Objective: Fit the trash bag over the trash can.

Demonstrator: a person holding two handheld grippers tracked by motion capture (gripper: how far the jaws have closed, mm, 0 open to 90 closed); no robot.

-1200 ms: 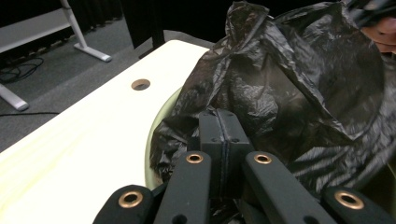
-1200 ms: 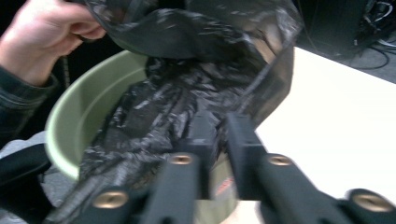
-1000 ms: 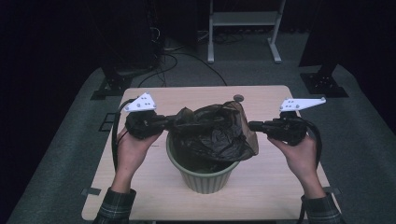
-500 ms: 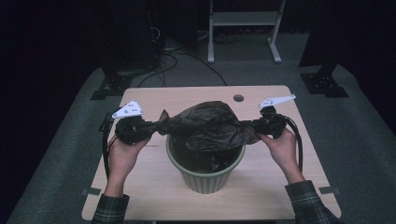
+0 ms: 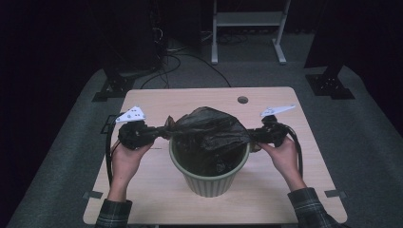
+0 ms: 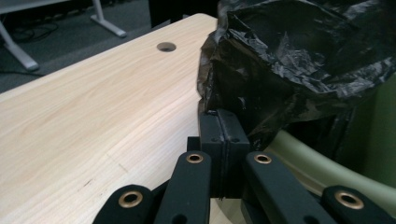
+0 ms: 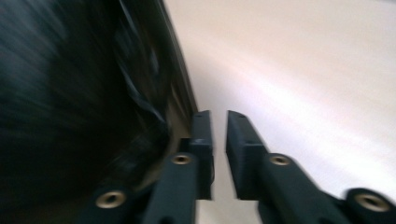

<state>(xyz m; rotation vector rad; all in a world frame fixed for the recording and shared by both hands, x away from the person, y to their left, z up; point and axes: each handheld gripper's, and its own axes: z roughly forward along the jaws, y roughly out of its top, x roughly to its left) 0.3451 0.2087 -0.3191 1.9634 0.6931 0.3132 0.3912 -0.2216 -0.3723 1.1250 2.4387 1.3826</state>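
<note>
Dark room, light wooden table (image 5: 157, 190) with a cable hole (image 5: 243, 99); no readable writing anywhere. Green bin (image 5: 209, 178) sits between both grippers. Left gripper (image 6: 223, 140) jaws pressed together, pinching the black bag (image 5: 209, 128) edge just ahead of it, over the bin rim. Right gripper (image 7: 218, 135) jaws slightly parted with a narrow gap, bag beside its left jaw; view blurred.

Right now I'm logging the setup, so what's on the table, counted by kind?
Green bin: 1
Black bag: 1
Handheld claws: 2, left claw and right claw
Total: 4
</note>
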